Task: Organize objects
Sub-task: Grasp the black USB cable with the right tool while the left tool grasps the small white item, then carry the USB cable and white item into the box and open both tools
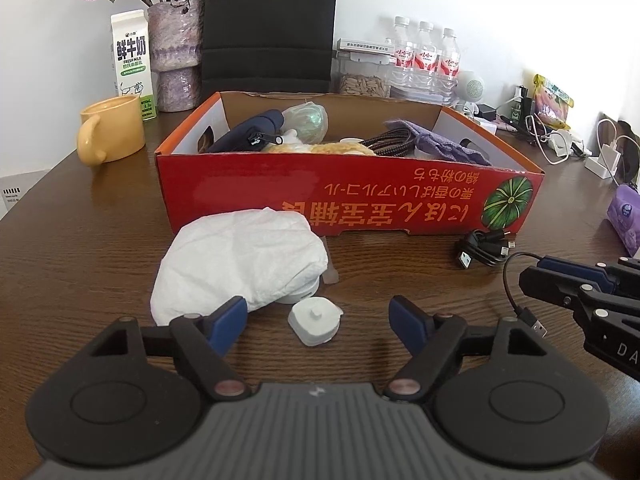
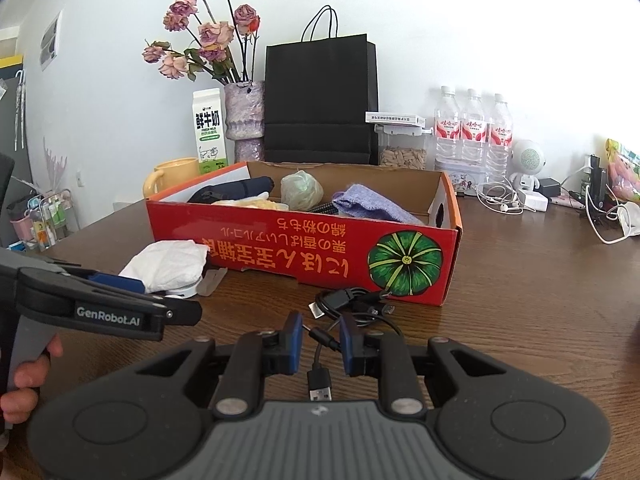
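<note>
My left gripper stands open low over the brown table, and a small white plastic piece lies untouched between its blue pads. Just beyond lies a crumpled white cloth over a white round thing. Behind it stands the red cardboard box, which holds a dark pouch, a purple cloth, a braided cable and a green bundle. My right gripper has its pads a narrow gap apart, and a thin black USB cable runs loosely between them. A coiled black cable lies ahead of it.
A yellow mug, a milk carton, a vase of dried roses and a black paper bag stand behind the box. Water bottles, chargers and white cords crowd the far right. A hand holds the left gripper.
</note>
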